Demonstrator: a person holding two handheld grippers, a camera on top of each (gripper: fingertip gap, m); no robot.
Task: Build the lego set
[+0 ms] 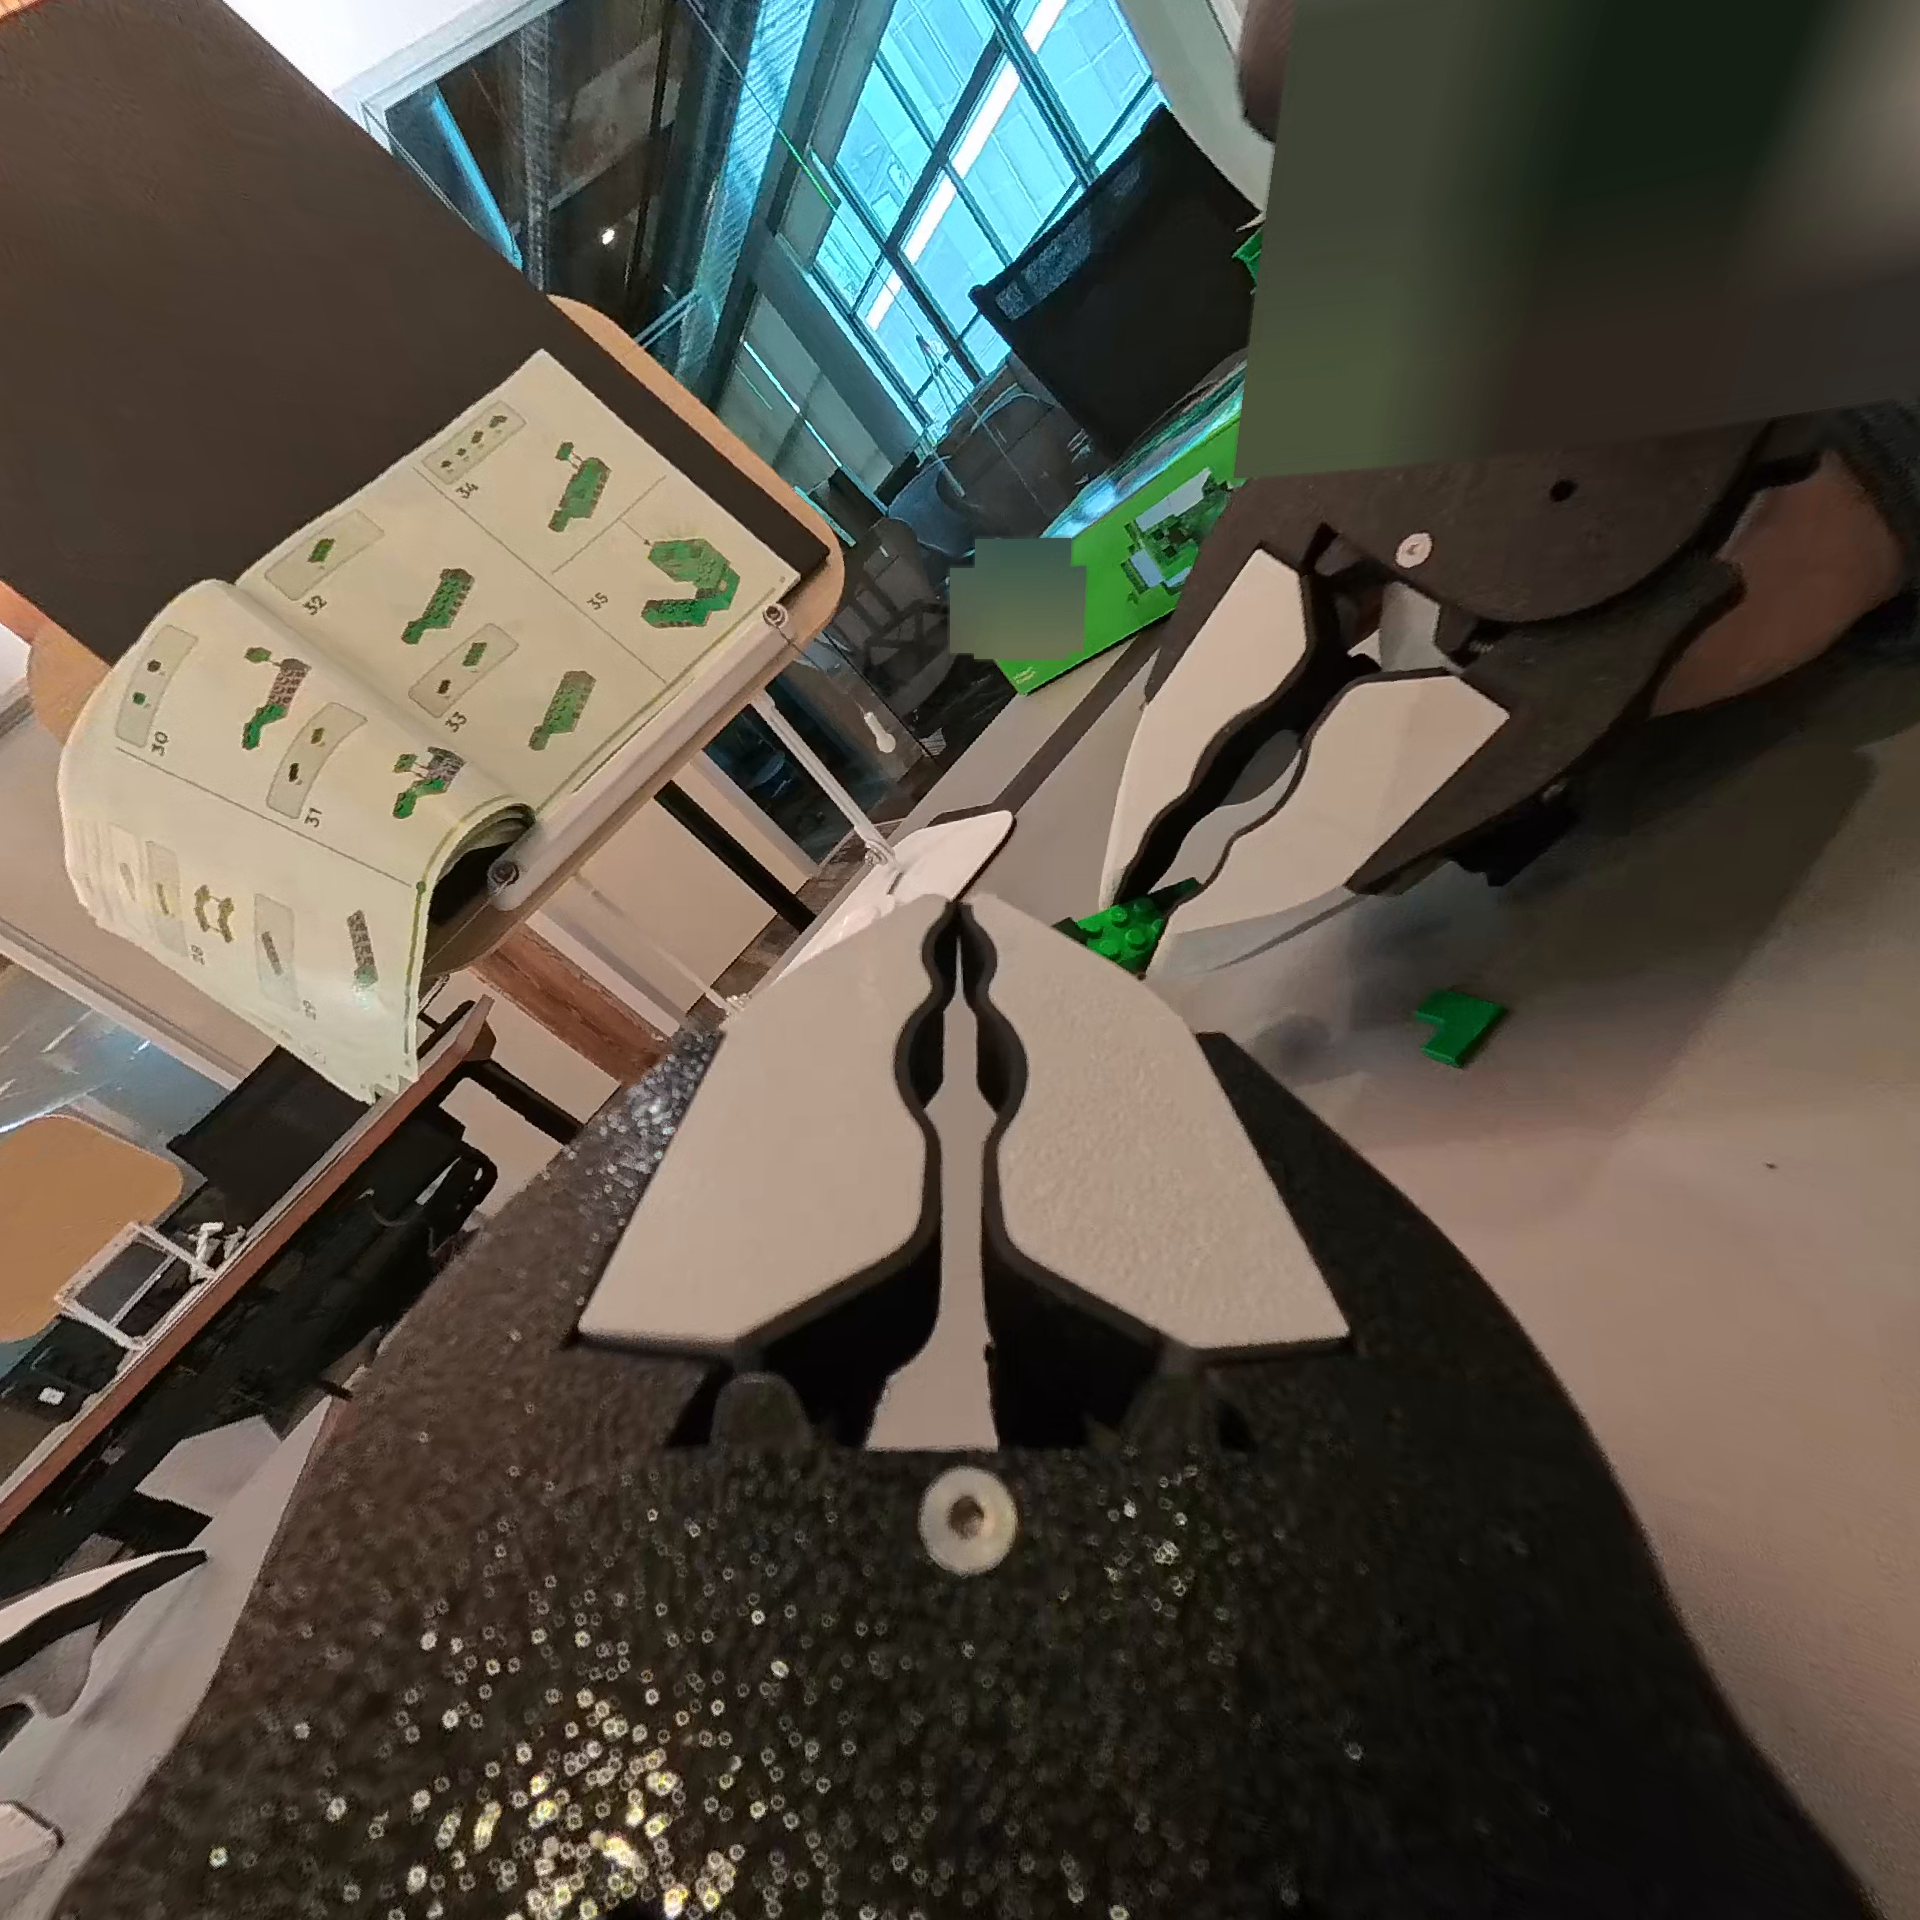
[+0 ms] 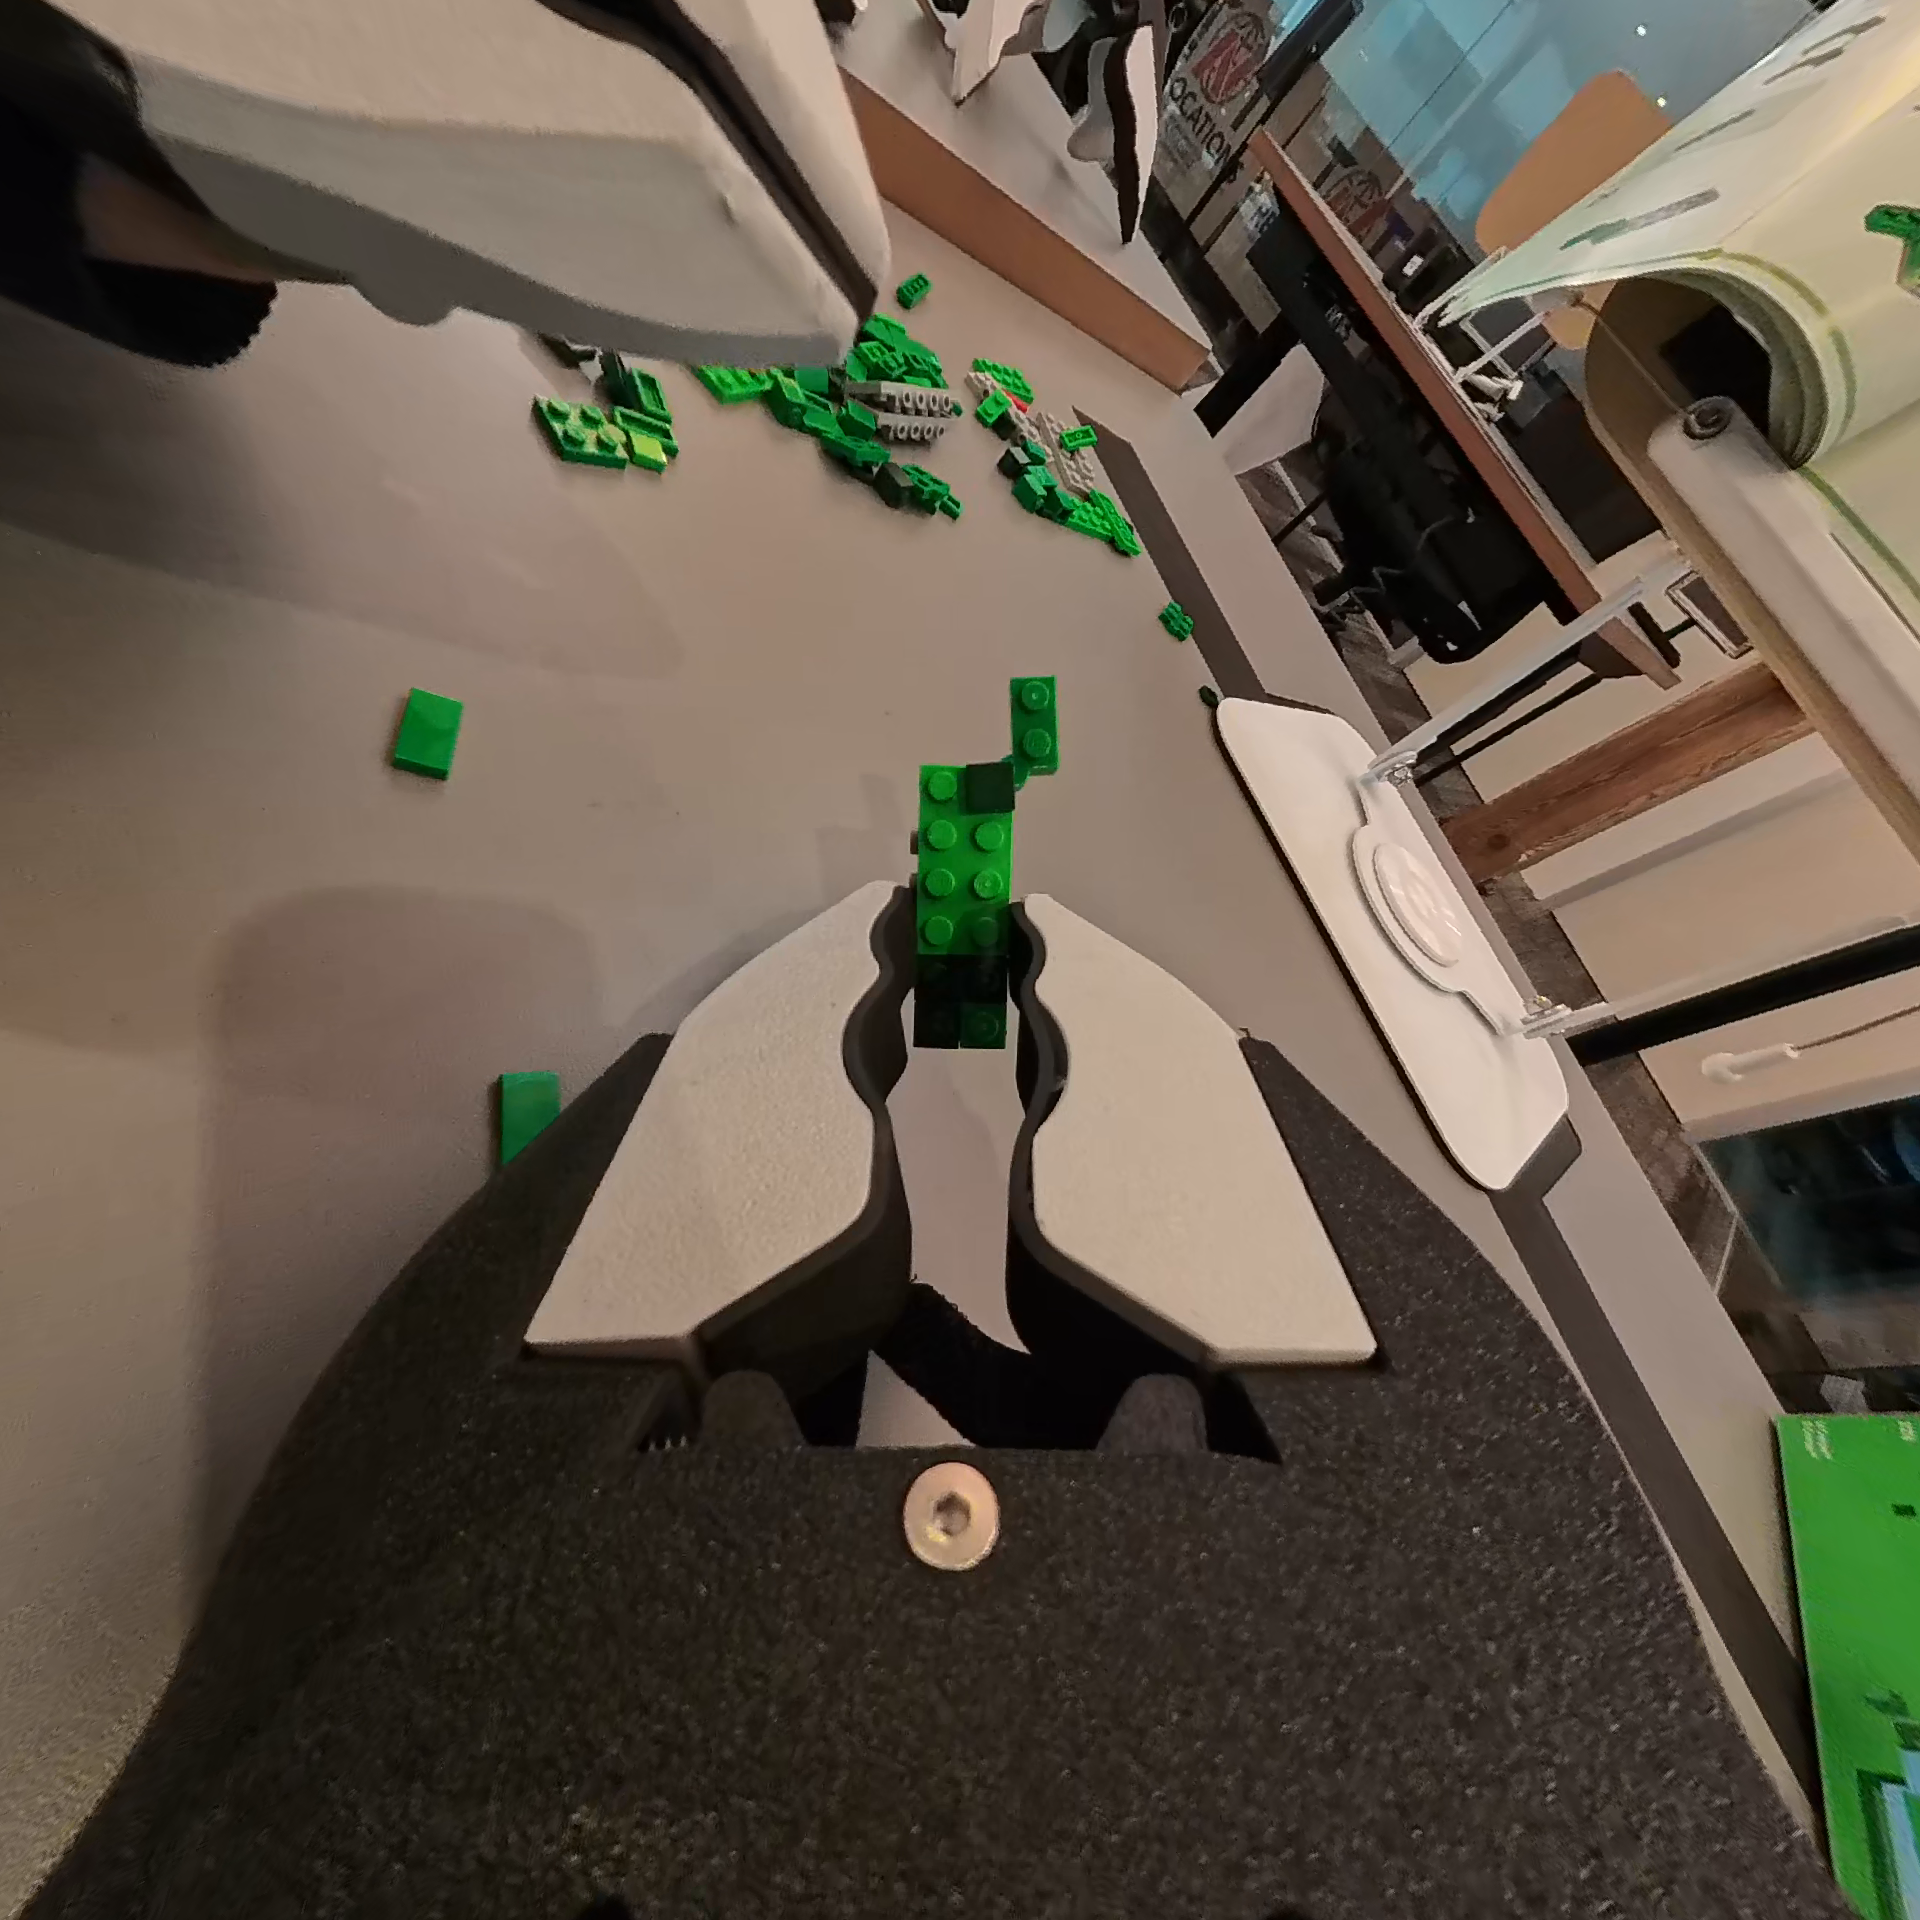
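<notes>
Left wrist view: your left gripper (image 1: 958, 914) hangs above the grey table (image 1: 1714, 1195), its white fingers (image 1: 800, 1122) pressed together at the tips with nothing between them. Beyond those tips the right gripper (image 1: 1148, 914) comes down from the upper right, its tips at a green studded lego assembly (image 1: 1127, 928) on the table — a grip cannot be confirmed from this side. A small flat green L-shaped plate (image 1: 1460, 1027) lies on the table just right of that assembly. The open instruction booklet (image 1: 416, 665) sits clipped on a stand, well to the left of the assembly, and a green lego box (image 1: 1153, 561) lies farther back on the table.

Right wrist view: your right gripper (image 2: 961, 914) pinches the near end of the green lego assembly (image 2: 966, 883), a two-stud-wide stack with a dark green tile on top and a narrow plate stepping off its far end. A loose green tile (image 2: 427, 731) lies on the table (image 2: 260, 831) left of the assembly, and another green piece (image 2: 527, 1114) shows beside the gripper's left finger. The pile of green and grey lego pieces (image 2: 862, 410) is scattered well beyond the assembly — the left gripper (image 2: 499, 187) hovers blurred over it. The stand's white base plate (image 2: 1382, 935) rests to the assembly's right.
</notes>
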